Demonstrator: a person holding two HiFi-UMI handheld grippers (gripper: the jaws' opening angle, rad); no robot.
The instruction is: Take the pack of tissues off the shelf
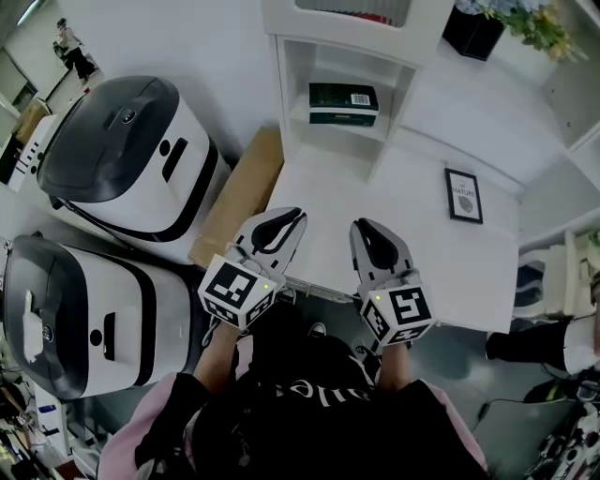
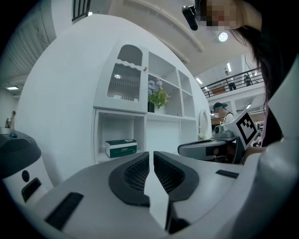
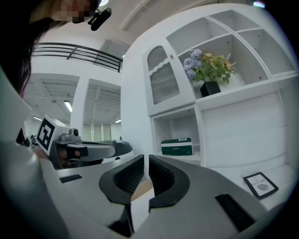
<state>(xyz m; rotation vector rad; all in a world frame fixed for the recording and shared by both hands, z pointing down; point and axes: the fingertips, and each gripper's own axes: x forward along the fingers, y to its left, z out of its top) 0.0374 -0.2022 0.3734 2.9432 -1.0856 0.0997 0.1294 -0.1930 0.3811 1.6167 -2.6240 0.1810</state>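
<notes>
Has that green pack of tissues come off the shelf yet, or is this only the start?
Only the start. Done: nothing; the pack of tissues sits on the shelf, untouched. In hand: the left gripper and right gripper, both shut and empty, hang over the white desk, short of the shelf. Left: reach in, open, grip the pack and bring it out.

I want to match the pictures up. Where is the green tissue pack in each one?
Head view: the pack is near the top, right of middle, in a white cubby.
Left gripper view: the pack is left of middle, in the same cubby.
Right gripper view: the pack is just right of middle, in the cubby.
Shared landmark: the flowers, up and right of the pack in all three.
</notes>
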